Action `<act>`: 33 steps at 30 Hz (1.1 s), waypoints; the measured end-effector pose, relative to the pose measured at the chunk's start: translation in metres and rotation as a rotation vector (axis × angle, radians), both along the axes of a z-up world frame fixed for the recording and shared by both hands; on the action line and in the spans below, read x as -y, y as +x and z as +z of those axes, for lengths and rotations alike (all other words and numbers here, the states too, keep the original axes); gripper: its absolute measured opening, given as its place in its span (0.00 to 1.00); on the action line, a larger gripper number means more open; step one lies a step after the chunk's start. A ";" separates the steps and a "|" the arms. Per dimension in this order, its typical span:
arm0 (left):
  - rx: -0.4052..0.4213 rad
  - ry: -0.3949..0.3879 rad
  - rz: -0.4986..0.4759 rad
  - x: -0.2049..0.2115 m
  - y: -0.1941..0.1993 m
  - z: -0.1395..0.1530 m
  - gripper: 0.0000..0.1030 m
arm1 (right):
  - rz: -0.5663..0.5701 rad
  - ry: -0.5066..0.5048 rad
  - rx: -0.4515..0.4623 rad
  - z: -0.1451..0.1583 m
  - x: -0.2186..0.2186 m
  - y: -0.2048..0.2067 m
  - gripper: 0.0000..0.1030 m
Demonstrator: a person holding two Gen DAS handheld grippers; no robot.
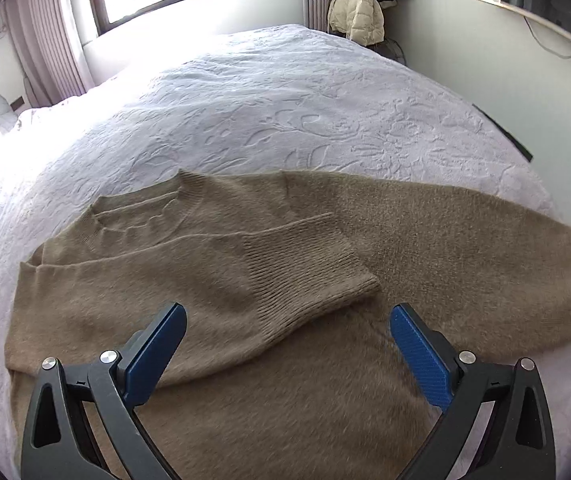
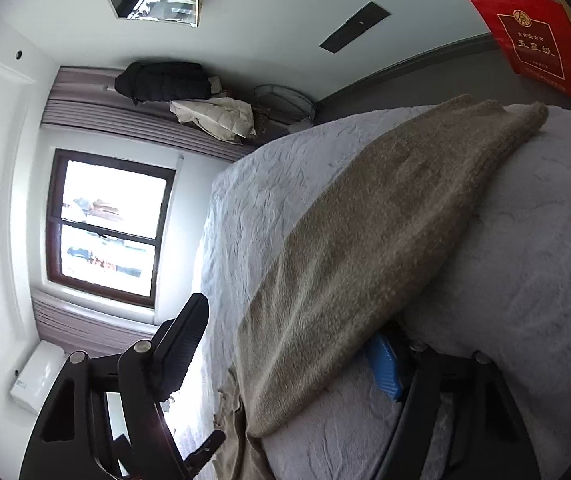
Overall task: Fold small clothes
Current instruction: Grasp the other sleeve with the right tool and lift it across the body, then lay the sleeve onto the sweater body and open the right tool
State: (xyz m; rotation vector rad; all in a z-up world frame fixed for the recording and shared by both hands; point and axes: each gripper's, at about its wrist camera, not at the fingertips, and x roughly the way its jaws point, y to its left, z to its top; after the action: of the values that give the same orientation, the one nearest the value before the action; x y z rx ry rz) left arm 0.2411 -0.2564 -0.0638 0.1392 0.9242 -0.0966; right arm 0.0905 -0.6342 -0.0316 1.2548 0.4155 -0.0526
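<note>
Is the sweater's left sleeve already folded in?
Yes. On the tan fuzzy sweater, the ribbed-cuff sleeve lies across the chest.

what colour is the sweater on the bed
Plain tan-brown, fuzzy knit with ribbed cuffs; the sweater shows best in the left wrist view.

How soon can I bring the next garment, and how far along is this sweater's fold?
Early on. Done: the first sleeve lies folded across the sweater on the bed. In hand: the right gripper stands open around the other sleeve, not clamped; the left gripper hovers open above the body. Left: folding that sleeve in, then the body.
</note>
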 end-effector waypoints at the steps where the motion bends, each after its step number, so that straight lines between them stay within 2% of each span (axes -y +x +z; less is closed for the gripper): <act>1: -0.002 0.019 -0.002 0.006 0.002 -0.007 0.99 | 0.002 -0.009 0.013 0.002 0.002 0.002 0.69; 2: -0.011 0.044 -0.011 0.012 0.004 -0.016 0.99 | 0.003 -0.016 0.019 0.003 0.004 0.004 0.66; 4: -0.043 0.110 -0.039 0.022 0.007 -0.036 0.99 | 0.003 0.003 0.011 -0.001 0.007 0.009 0.51; 6: -0.025 0.103 -0.046 0.021 0.006 -0.037 0.99 | -0.009 0.106 0.004 -0.017 0.012 0.011 0.16; 7: -0.036 0.087 -0.048 0.019 0.007 -0.035 0.99 | -0.019 0.175 0.011 -0.027 0.014 0.012 0.11; 9: -0.055 0.052 -0.054 0.011 0.008 -0.028 0.99 | -0.019 0.199 0.023 -0.028 0.013 0.014 0.10; 13: -0.034 0.014 -0.072 -0.007 -0.004 -0.010 0.99 | 0.027 0.087 0.061 0.000 0.000 0.022 0.10; 16: -0.001 0.002 -0.077 -0.024 -0.016 0.002 0.99 | 0.104 0.000 0.112 0.033 -0.026 0.037 0.10; 21: 0.042 -0.027 -0.019 -0.077 -0.028 0.015 0.99 | 0.323 -0.250 0.158 0.093 -0.112 0.082 0.10; 24: 0.057 -0.038 0.052 -0.121 -0.036 0.019 0.99 | 0.498 -0.388 0.170 0.111 -0.185 0.113 0.11; 28: 0.069 -0.049 0.156 -0.183 -0.045 0.018 0.99 | 0.763 -0.577 0.150 0.104 -0.296 0.141 0.13; 30: 0.074 -0.049 0.215 -0.216 -0.052 0.013 0.99 | 0.911 -0.682 0.114 0.085 -0.355 0.145 0.13; 32: 0.054 -0.052 0.254 -0.241 -0.054 0.001 0.99 | 1.053 -0.771 0.034 0.055 -0.407 0.151 0.13; 33: 0.031 -0.050 0.270 -0.252 -0.054 -0.009 0.99 | 1.111 -0.811 -0.040 0.036 -0.429 0.154 0.17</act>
State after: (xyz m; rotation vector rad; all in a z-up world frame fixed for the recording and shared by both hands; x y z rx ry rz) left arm 0.1868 -0.0047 -0.0724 -0.0307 0.9010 0.1324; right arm 0.2444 -0.2049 0.0044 0.1175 0.9588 0.6407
